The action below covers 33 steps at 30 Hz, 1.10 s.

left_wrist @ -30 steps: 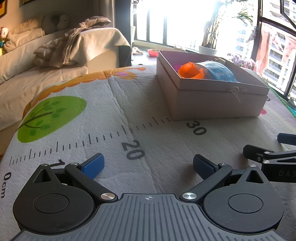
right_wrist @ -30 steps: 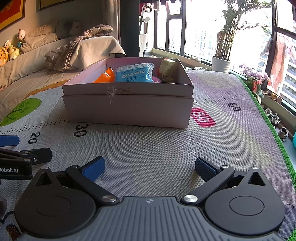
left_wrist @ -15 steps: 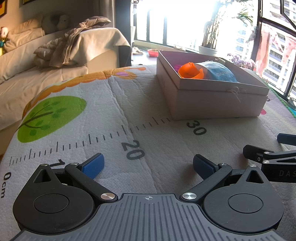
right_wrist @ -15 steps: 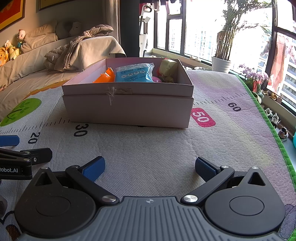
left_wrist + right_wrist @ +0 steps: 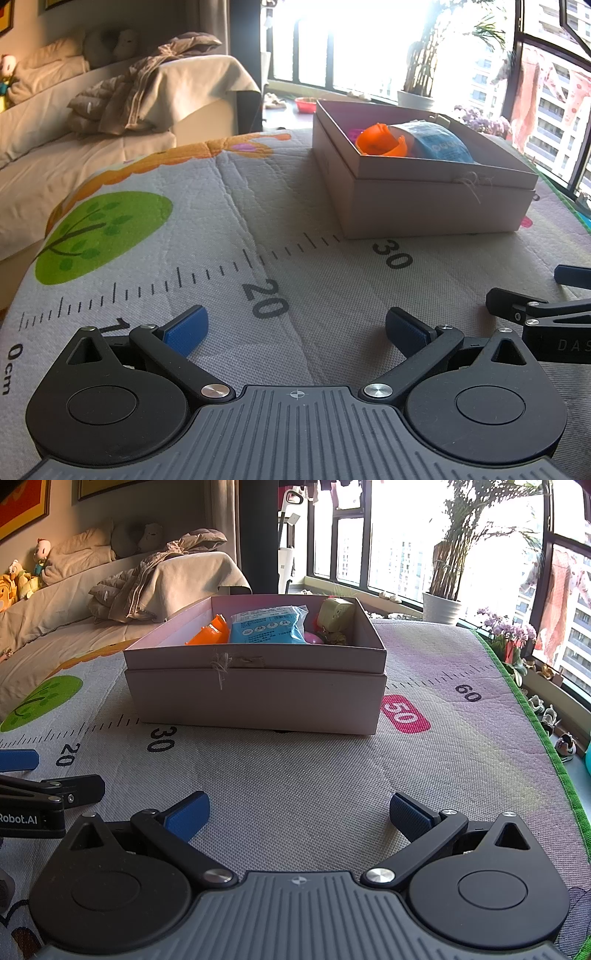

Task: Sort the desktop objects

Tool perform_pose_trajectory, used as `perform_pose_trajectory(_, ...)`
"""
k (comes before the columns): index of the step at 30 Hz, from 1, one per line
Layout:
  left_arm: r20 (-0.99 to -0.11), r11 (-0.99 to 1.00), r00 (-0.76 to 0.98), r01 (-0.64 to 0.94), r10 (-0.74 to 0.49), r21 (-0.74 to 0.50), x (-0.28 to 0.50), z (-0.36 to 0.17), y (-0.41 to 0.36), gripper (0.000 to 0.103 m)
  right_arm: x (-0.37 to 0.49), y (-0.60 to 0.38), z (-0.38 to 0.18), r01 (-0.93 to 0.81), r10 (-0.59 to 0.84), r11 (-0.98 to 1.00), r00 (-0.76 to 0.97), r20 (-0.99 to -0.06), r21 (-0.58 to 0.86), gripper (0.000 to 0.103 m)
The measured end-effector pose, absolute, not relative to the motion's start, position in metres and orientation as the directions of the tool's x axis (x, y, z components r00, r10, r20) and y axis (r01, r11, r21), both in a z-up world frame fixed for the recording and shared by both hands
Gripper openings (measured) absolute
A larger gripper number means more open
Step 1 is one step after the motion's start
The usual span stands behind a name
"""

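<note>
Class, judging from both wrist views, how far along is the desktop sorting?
Done: the orange toy, blue packet and green toy lie in the box. In hand: nothing; left gripper and right gripper are open. Left: no loose objects visible on the mat.

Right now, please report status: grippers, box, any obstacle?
Left gripper open, empty. Right gripper open, empty. Box on the mat, holding orange toy and blue packet. Nothing blocks the approach.

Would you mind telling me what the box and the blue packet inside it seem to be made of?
Box: probably matte paperboard, with crisp folded edges and a dull pale surface. Blue packet: likely thin plastic film, slightly glossy, crinkled and printed.
</note>
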<state>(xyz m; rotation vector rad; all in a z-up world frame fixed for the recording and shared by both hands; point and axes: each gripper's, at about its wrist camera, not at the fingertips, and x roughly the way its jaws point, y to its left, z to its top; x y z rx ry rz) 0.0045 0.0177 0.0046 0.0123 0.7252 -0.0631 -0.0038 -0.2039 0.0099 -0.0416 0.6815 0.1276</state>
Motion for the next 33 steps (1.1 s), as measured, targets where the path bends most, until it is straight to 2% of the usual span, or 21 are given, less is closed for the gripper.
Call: perform_pose_trajectory(33,-0.664,0.998,0.747,0.058,-0.049,-0.009,0.0030,0.0039,0.0196,0.103,-0.0045,-0.2017,0.0082,-0.131,0.104,0.991,0.770,-0.630,0.004,0.103)
